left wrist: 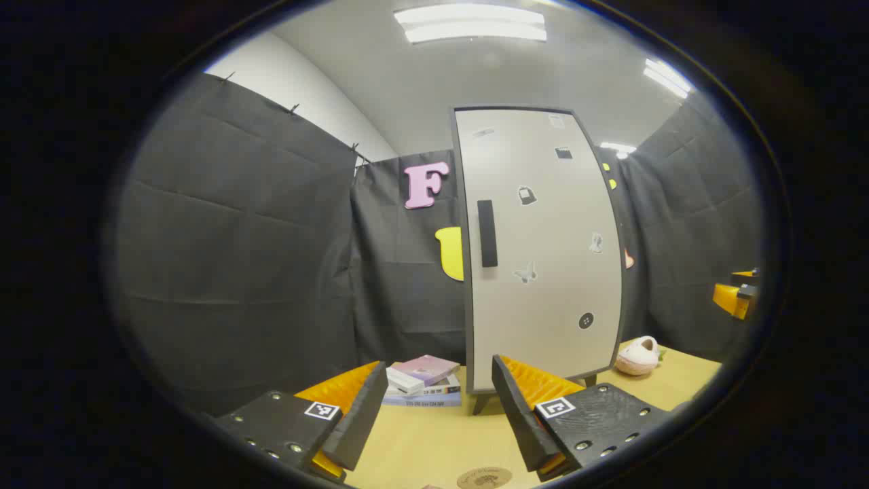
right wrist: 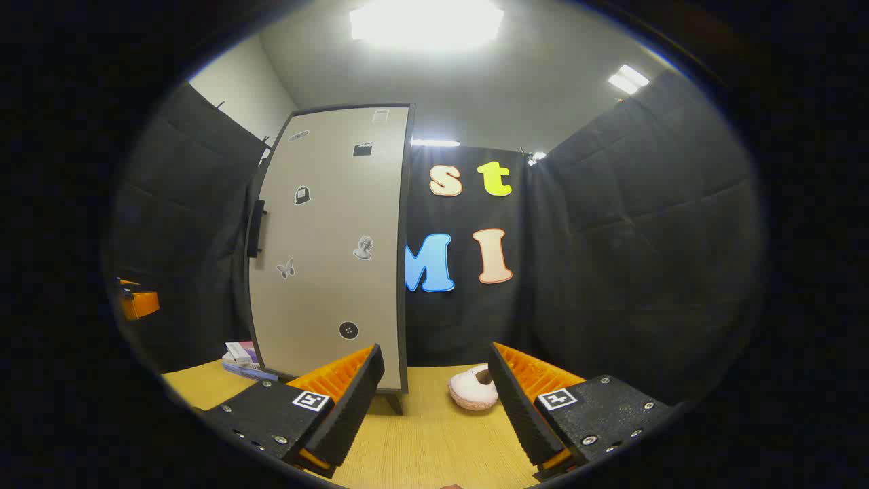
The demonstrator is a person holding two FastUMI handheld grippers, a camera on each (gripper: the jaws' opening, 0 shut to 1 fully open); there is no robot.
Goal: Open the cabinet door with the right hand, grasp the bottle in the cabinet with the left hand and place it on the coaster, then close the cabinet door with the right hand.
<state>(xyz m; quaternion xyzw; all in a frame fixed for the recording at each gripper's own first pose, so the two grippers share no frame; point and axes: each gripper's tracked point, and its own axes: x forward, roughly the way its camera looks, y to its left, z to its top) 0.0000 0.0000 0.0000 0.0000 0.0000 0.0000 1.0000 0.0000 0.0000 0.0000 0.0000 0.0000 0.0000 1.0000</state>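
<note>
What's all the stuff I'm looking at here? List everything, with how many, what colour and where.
cabinet: one, pale grey door with dark frame, standing on the table, door shut
handle: one, black, upright bar near the door's left edge
stickers: several, dark and grey, scattered over the door
books: small stack, pink and white covers, left of the cabinet's foot
slipper: one, pinkish white, right of the cabinet
coaster: one, brown, round, on the table's near edge
table: one, light wood
left tongs: one, open, empty, facing the cabinet
right tongs: one, open, empty, facing the cabinet's right edge
</note>
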